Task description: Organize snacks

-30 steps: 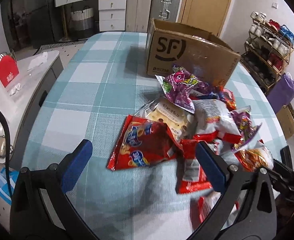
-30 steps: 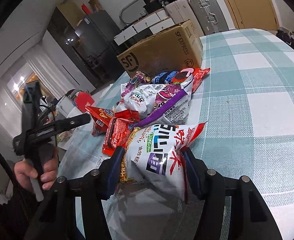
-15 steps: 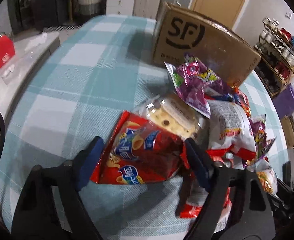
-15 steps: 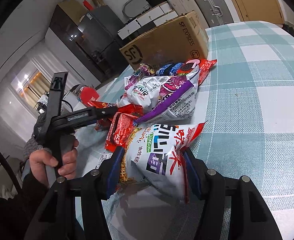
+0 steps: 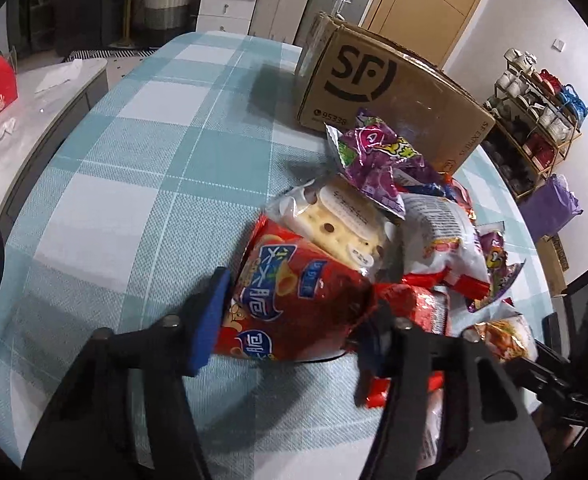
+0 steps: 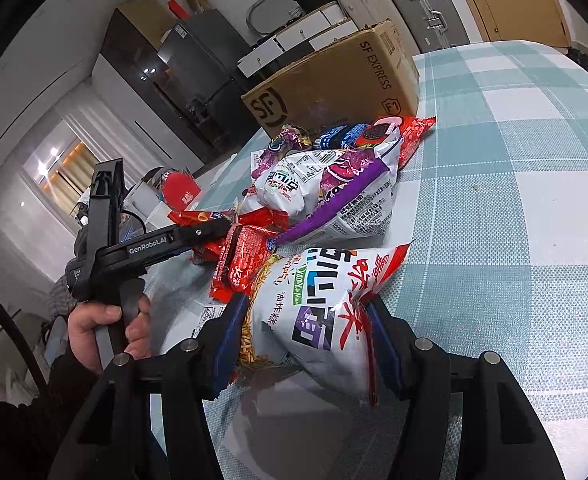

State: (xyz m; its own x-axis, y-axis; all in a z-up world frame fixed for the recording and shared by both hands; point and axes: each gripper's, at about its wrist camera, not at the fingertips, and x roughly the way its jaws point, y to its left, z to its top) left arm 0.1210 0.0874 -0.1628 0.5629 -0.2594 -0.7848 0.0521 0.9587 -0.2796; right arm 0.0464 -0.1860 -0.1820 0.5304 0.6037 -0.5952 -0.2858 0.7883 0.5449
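I bring my left gripper (image 5: 290,312) down onto the near edge of the snack pile, and its jaws, wide a second ago, are now closing around the red chip bag (image 5: 294,300) at the centre of the left wrist view. The blue left pad touches the bag's left side; the right pad is mostly hidden behind the crumpled foil, so I cannot tell whether the squeeze is complete. The bag sits on the teal checked tablecloth (image 5: 134,184), its far end tucked under the clear-wrapped biscuit pack (image 5: 342,220), with the purple candy bag (image 5: 374,160) further up the frame.

My right gripper (image 6: 306,344) has not shifted. Its narrowed jaws are clamped on the white snack bag with purple and red print (image 6: 318,312), low in the centre of the right wrist view, and the bag bulges between the pads. In the left of that view, a hand (image 6: 106,328) holds the other tool's handle.

The SF cardboard box (image 5: 390,100) stands behind the pile, in the upper right of the left wrist view. I judge both bags are now about ready to lift toward it, though the biscuit pack may drag along with the red one.
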